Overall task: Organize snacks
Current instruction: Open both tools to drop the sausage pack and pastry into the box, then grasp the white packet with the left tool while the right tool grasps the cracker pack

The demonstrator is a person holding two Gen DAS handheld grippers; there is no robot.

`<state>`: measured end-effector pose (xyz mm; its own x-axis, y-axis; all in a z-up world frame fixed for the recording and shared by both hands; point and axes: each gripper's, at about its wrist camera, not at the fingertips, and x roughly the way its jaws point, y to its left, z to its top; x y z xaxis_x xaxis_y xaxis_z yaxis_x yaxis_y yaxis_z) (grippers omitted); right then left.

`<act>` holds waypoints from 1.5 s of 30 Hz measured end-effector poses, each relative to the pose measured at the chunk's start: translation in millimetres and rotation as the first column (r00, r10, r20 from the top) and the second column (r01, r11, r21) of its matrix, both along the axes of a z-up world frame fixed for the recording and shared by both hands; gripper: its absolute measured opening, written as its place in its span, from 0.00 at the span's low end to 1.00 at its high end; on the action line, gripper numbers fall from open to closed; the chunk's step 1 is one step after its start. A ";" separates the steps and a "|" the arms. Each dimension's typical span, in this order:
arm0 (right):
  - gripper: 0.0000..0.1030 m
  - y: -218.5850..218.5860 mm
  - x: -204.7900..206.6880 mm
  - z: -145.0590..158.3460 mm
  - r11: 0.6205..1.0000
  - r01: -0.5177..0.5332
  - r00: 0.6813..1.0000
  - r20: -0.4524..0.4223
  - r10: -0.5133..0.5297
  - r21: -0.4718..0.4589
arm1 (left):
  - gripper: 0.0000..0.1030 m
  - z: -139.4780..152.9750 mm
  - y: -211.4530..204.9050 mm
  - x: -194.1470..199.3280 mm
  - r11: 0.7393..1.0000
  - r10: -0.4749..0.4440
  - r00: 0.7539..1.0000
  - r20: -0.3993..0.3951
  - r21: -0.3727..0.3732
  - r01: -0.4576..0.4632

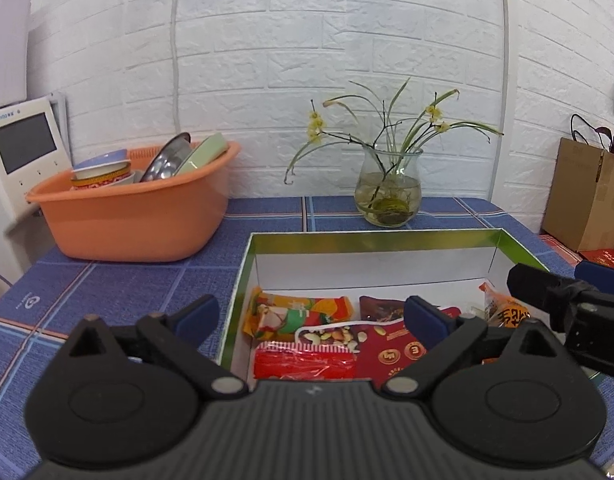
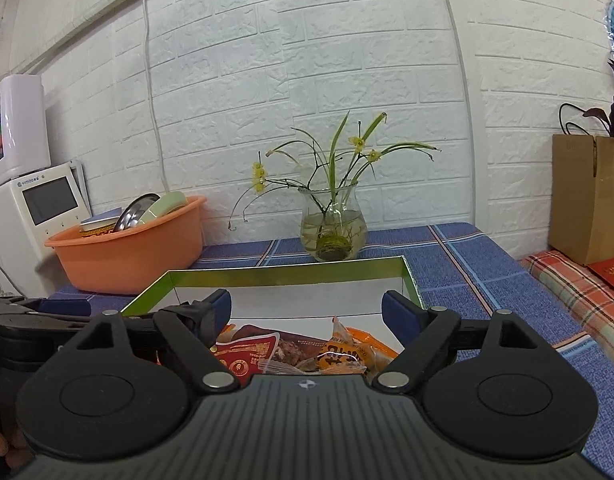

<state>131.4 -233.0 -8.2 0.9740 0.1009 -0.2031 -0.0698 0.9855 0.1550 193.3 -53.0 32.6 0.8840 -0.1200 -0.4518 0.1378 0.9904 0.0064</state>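
A green-rimmed white box (image 1: 371, 237) lies on the blue checked tablecloth and holds several snack packets: an orange-green packet (image 1: 299, 314), a red packet (image 1: 307, 362), a dark red nut packet (image 1: 387, 344) and an orange packet (image 1: 505, 312). My left gripper (image 1: 311, 316) is open and empty, over the box's near left side. My right gripper (image 2: 307, 312) is open and empty, over the box (image 2: 291, 272), above the orange packet (image 2: 343, 354) and a red packet (image 2: 247, 354). The right gripper also shows at the right edge of the left wrist view (image 1: 567, 292).
An orange basin (image 1: 135, 208) with bowls and plates stands at the back left. A glass vase with flowers (image 1: 389, 188) stands behind the box. A white appliance (image 1: 23, 152) is at far left. A cardboard box (image 2: 587, 196) sits at the right.
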 end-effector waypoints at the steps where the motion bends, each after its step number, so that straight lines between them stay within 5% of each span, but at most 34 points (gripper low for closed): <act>1: 1.00 -0.6 -0.6 0.9 1.000 -0.002 1.000 0.003 0.002 0.002 | 0.95 0.5 -0.1 0.1 1.000 0.001 1.000 -0.002 0.003 -0.001; 20: 1.00 -14.2 -34.9 37.9 0.992 -0.097 0.992 0.093 0.089 0.086 | 0.95 32.4 34.3 -62.8 0.997 0.004 0.999 0.044 0.076 -0.007; 27: 1.00 -12.9 -76.3 51.9 0.983 -0.178 0.977 0.130 0.171 0.043 | 0.95 13.4 88.0 -137.3 0.996 -0.087 0.995 -0.056 0.026 0.088; 31: 1.00 -17.5 -101.5 42.2 0.984 -0.178 0.983 0.038 0.178 -0.003 | 0.95 -6.2 102.9 -178.7 0.978 -0.206 0.972 -0.116 0.019 0.209; 35: 1.00 -26.1 -118.0 8.2 0.998 -0.065 0.993 -0.098 0.064 -0.008 | 0.95 -28.6 105.9 -210.1 0.962 -0.249 0.961 -0.116 0.083 0.259; 39: 1.00 -29.7 -118.0 -29.1 1.000 0.024 0.969 -0.245 -0.020 0.012 | 0.95 -38.7 105.1 -216.9 0.935 -0.338 0.932 -0.129 0.069 0.348; 45: 1.00 -27.4 -103.7 -58.7 0.990 0.125 0.916 -0.391 -0.092 0.060 | 0.95 -47.7 91.0 -229.7 0.828 -0.528 0.838 -0.141 0.135 0.544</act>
